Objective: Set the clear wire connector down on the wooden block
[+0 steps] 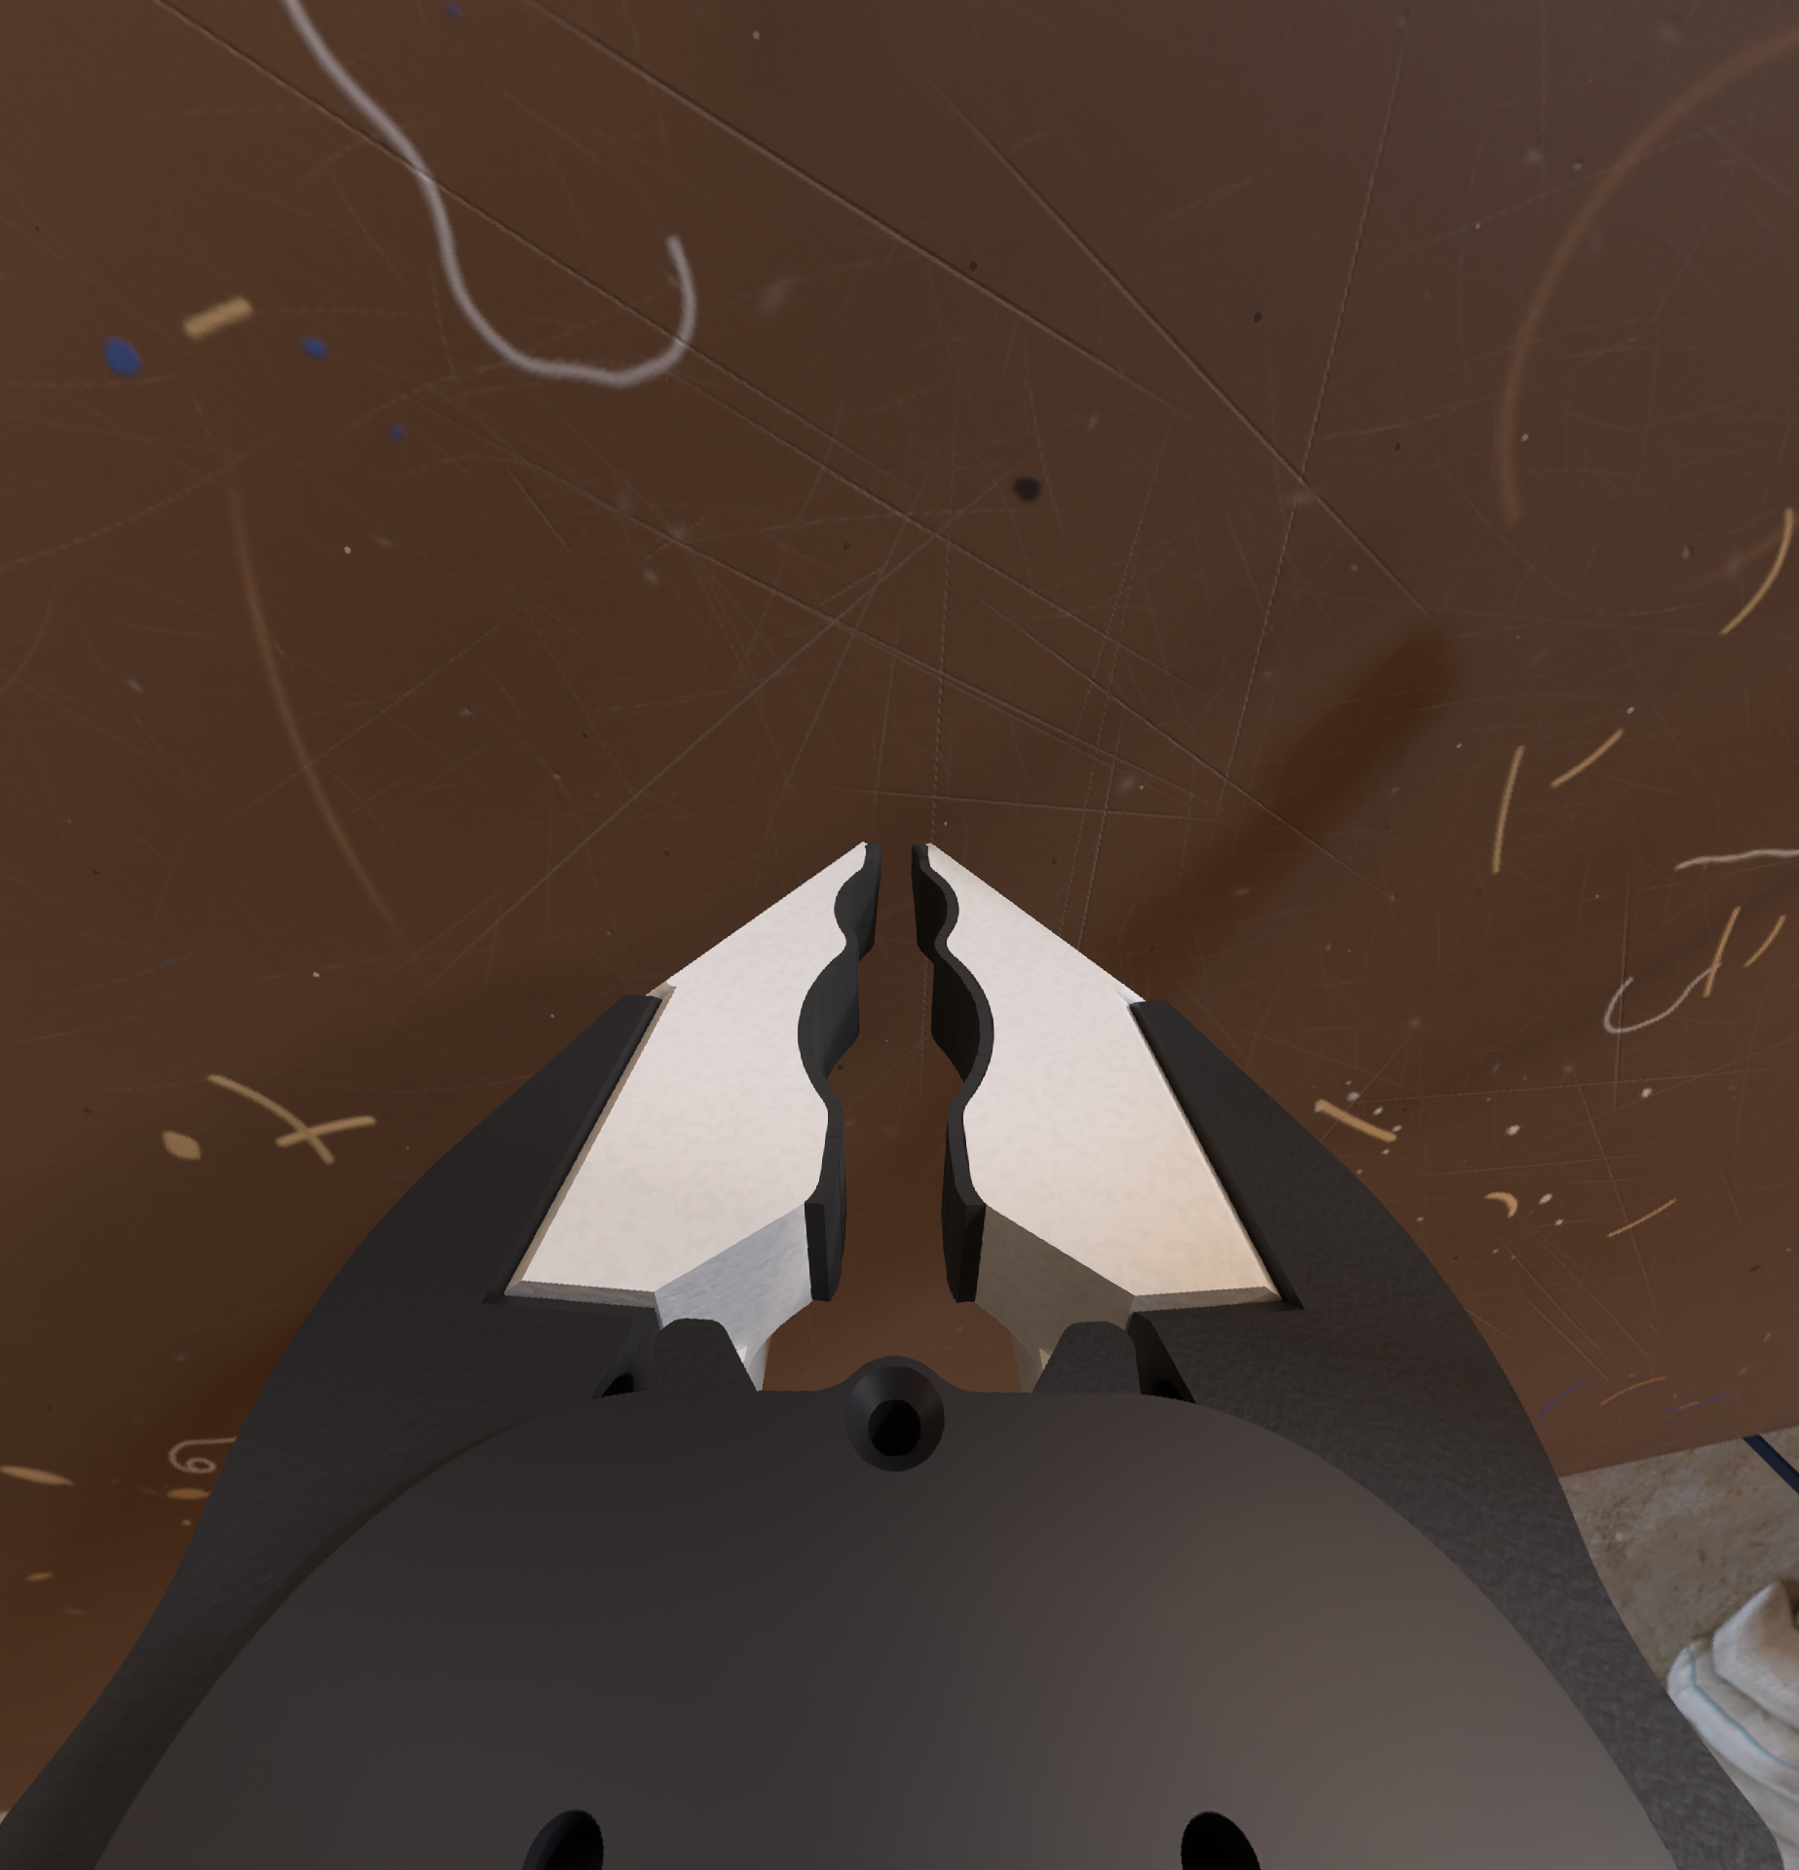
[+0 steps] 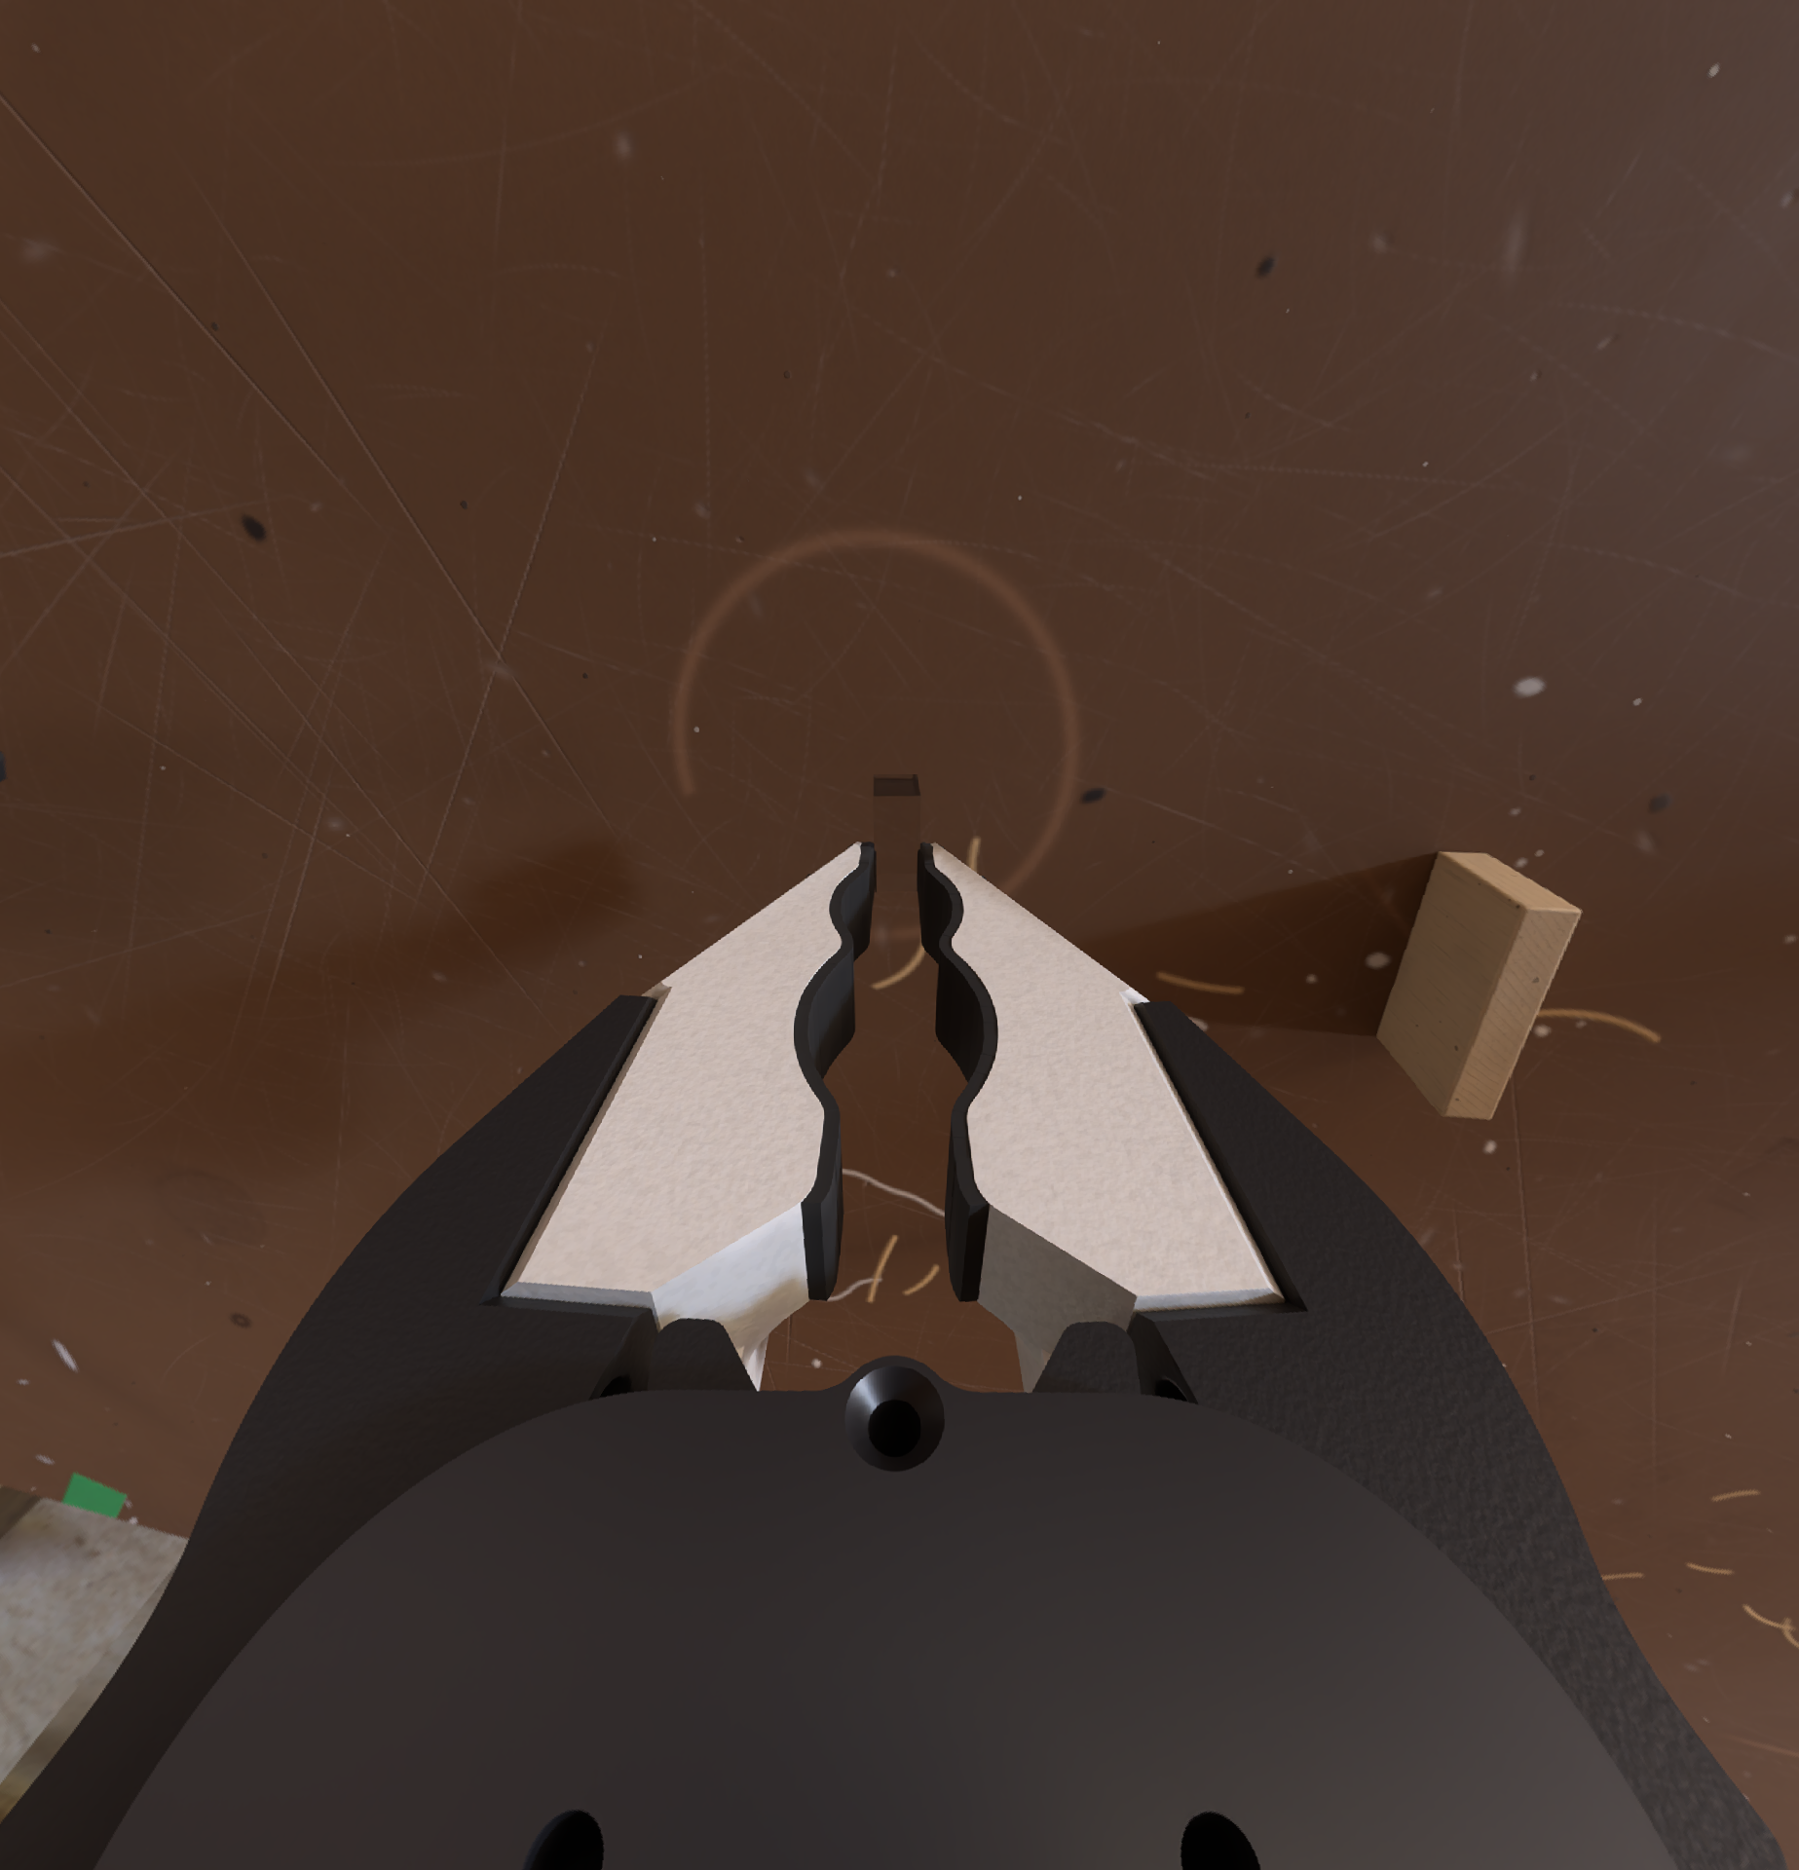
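My right tool (image 2: 896, 848) pinches the clear wire connector (image 2: 896, 810) at its tips, I think; it's faint. The wooden block (image 2: 1479, 984) lies to the right on open counter (image 2: 369, 405). My left tool (image 1: 896, 848) is pressed nearly together, empty, near the counter's edge.

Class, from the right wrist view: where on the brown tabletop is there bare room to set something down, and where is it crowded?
Bare tabletop stretches left of the right tongs, and far beyond the clear connector they grip. Crowded only to the right, around the wooden block.
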You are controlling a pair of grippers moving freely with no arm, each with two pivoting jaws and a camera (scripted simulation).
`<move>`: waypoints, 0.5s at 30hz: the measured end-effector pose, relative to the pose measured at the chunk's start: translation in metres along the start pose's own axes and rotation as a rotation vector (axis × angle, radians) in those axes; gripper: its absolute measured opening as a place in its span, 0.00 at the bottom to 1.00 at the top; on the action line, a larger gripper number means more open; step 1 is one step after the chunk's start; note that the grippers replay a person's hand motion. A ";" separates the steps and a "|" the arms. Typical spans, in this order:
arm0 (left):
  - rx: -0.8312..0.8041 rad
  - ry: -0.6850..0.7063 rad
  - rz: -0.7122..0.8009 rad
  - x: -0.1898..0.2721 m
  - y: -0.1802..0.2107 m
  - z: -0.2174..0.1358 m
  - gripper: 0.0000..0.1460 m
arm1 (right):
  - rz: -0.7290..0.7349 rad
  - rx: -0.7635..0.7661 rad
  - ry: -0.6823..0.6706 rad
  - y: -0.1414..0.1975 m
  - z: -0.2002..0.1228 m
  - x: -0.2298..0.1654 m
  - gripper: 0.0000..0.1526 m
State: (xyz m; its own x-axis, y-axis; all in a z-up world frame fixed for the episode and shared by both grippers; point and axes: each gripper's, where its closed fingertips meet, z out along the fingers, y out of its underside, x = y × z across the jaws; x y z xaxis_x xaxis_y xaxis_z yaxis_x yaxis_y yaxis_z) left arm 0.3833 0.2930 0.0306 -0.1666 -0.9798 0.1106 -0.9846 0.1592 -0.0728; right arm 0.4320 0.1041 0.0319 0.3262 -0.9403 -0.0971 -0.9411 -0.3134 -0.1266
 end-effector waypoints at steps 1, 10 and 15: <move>-0.005 -0.009 -0.004 0.001 0.000 0.000 0.04 | 0.003 0.001 -0.012 0.000 0.000 0.000 0.05; -0.002 -0.147 0.059 0.024 -0.013 -0.045 0.04 | -0.002 0.011 -0.149 -0.001 -0.030 0.017 0.05; 0.037 -0.305 0.152 0.061 -0.041 -0.097 0.04 | 0.050 0.080 -0.270 -0.003 -0.069 0.046 0.05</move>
State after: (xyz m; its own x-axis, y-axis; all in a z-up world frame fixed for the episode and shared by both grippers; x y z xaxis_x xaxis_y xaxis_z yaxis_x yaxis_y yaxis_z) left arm 0.4079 0.2386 0.1363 -0.2821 -0.9371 -0.2054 -0.9462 0.3072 -0.1019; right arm 0.4436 0.0522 0.0954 0.3014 -0.8816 -0.3631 -0.9502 -0.2459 -0.1917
